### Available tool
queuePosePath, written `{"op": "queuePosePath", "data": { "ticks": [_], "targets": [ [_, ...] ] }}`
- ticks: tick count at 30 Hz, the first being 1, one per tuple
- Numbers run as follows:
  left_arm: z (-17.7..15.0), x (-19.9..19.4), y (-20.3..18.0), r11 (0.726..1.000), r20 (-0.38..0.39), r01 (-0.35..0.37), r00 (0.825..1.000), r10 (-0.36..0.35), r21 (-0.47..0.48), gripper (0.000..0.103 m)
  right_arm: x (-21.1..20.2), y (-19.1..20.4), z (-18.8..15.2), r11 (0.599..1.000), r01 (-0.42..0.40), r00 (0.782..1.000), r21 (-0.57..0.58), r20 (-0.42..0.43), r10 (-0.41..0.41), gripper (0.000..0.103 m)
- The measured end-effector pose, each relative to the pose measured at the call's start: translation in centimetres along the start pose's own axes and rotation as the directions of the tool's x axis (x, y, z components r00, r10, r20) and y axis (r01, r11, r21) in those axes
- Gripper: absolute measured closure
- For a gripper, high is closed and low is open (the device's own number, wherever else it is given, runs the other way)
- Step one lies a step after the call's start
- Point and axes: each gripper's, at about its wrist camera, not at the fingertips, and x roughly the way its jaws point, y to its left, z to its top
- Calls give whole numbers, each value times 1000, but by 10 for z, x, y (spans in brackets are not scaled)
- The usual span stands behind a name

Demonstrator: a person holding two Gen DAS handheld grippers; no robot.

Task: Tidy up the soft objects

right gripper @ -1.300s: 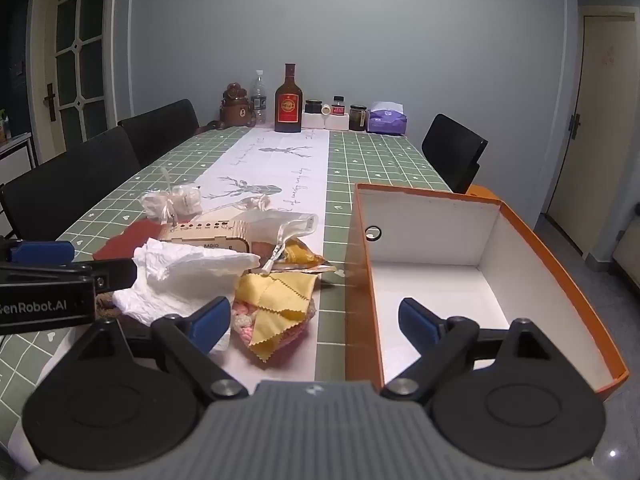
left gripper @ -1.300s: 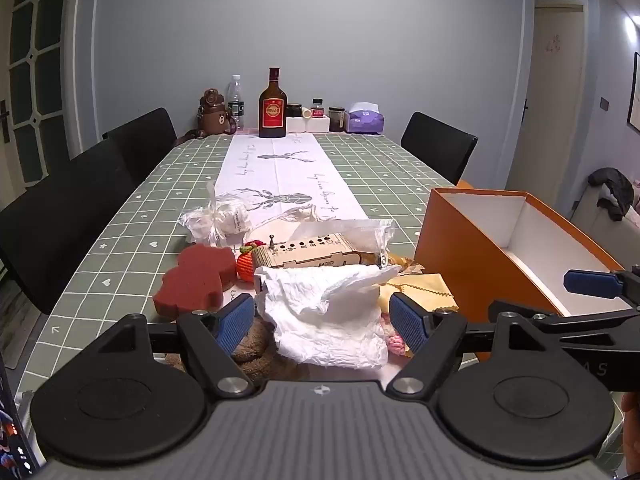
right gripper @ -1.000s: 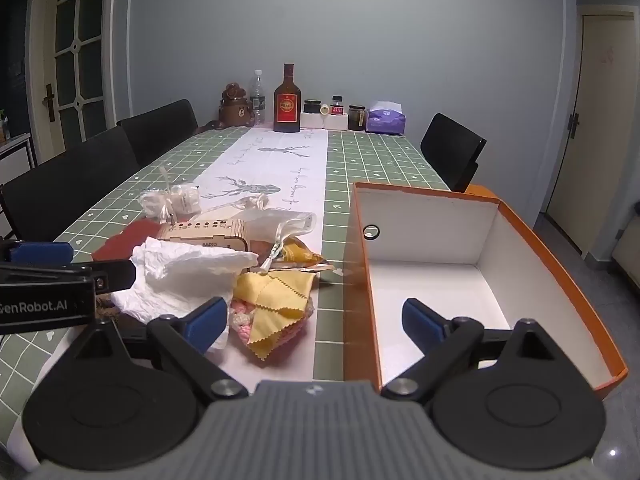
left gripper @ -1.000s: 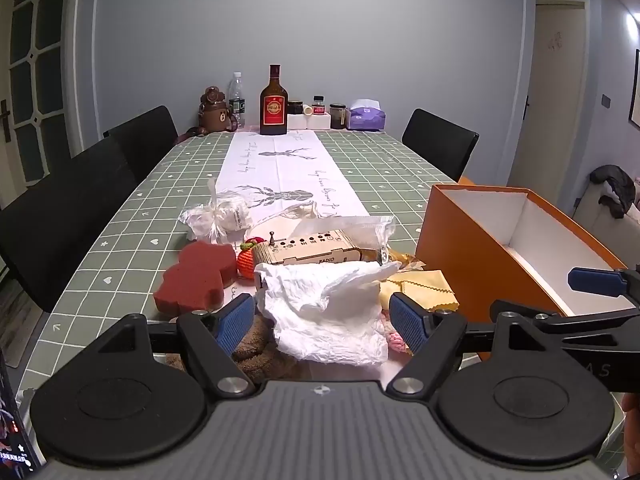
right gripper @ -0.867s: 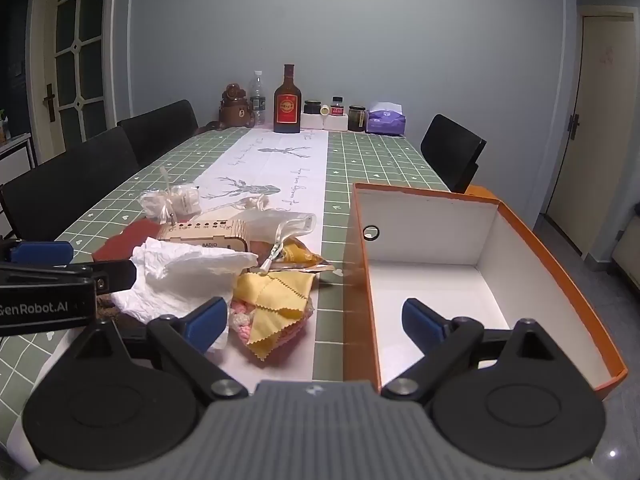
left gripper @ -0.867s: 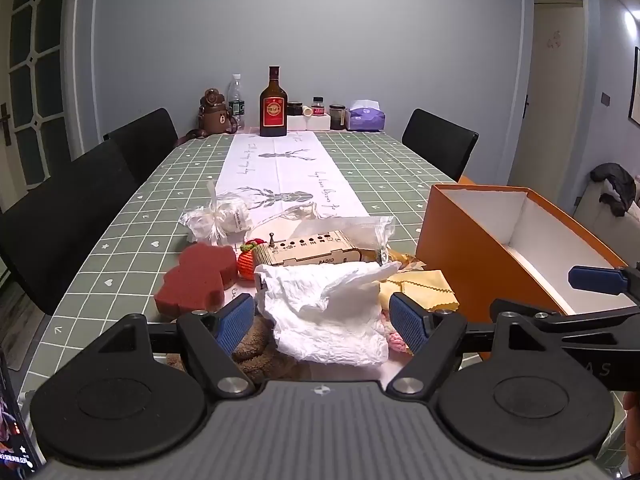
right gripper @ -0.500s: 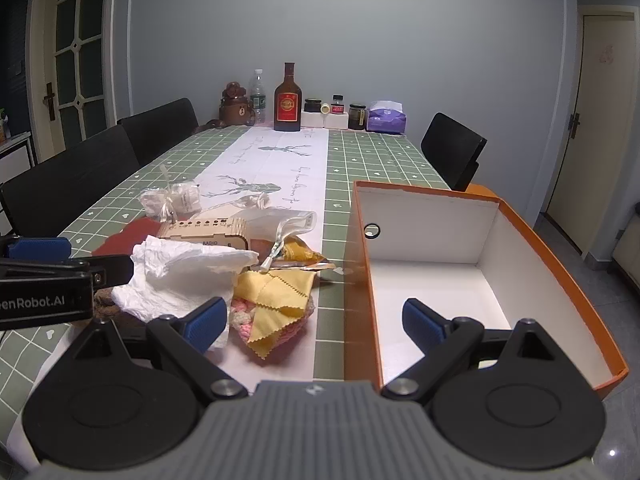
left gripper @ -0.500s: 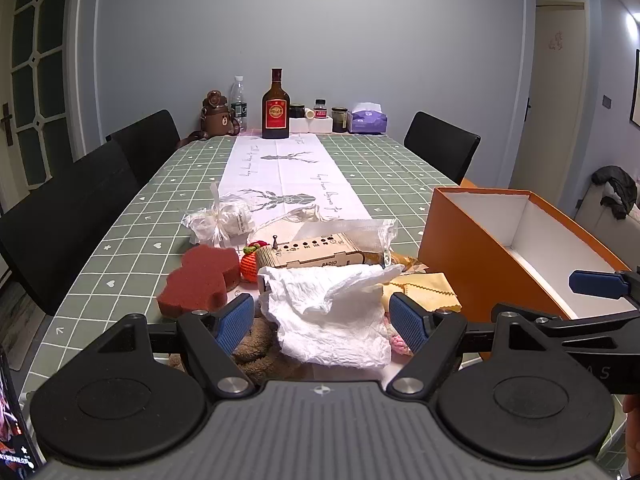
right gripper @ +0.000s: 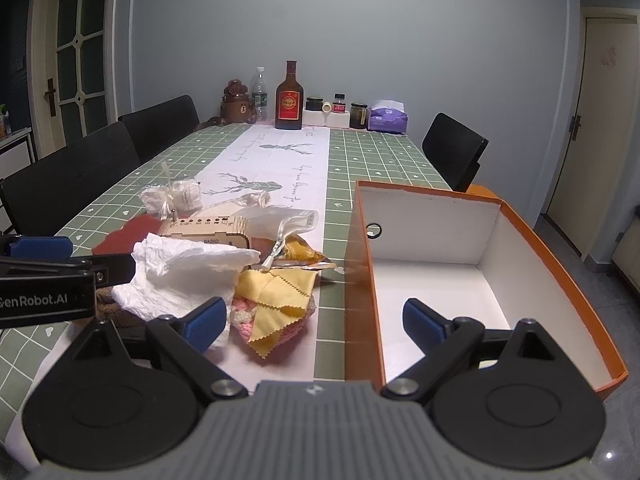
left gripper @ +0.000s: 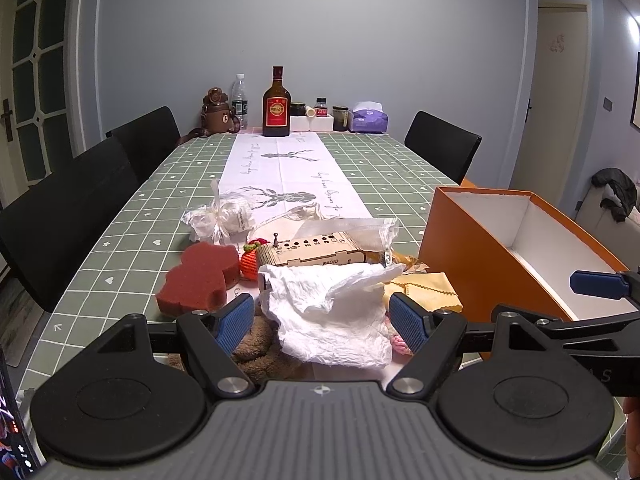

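Note:
A pile of soft things lies near the table's front edge: a crumpled white tissue (left gripper: 332, 312) (right gripper: 188, 276), a brown towel (left gripper: 256, 344) under it, a yellow cloth (right gripper: 280, 296) over a pink knit piece (right gripper: 244, 316), a dark red sponge (left gripper: 196, 276), and a small orange knit fruit (left gripper: 249, 262). An open orange box (right gripper: 480, 264) (left gripper: 492, 248) with a white inside stands to the right. My left gripper (left gripper: 322, 322) is open, its fingers on either side of the tissue. My right gripper (right gripper: 316, 320) is open over the box's left wall.
A wooden toy radio (left gripper: 312, 250) and clear plastic bags (left gripper: 220, 218) lie behind the pile. A liquor bottle (left gripper: 276, 104), jars and a purple tissue pack (left gripper: 368, 120) stand at the far end. Black chairs (left gripper: 72, 216) line both sides.
Both grippers have barely shifted, with a slight drift of the view. Nothing was taken hold of or let go.

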Motion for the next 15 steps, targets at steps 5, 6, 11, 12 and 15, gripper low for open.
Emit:
{"op": "queuePosePath", "data": {
  "ticks": [5, 6, 11, 12, 15],
  "targets": [
    [1, 1, -2, 1000, 2, -4, 1000, 4, 6, 13, 0, 0, -1, 1000, -1, 1000, -8, -4, 1, 10],
    [1, 1, -2, 1000, 2, -4, 1000, 4, 6, 13, 0, 0, 0, 1000, -1, 1000, -8, -4, 1, 10],
    [2, 1, -3, 1000, 2, -1, 1000, 1, 6, 13, 0, 0, 0, 1000, -1, 1000, -10, -3, 1, 9],
    [2, 1, -3, 1000, 1, -1, 1000, 1, 6, 13, 0, 0, 0, 1000, -1, 1000, -10, -3, 1, 9],
    [2, 0, -3, 1000, 2, -1, 1000, 1, 7, 13, -1, -1, 0, 1000, -1, 1000, -9, -2, 1, 9]
  ]
}}
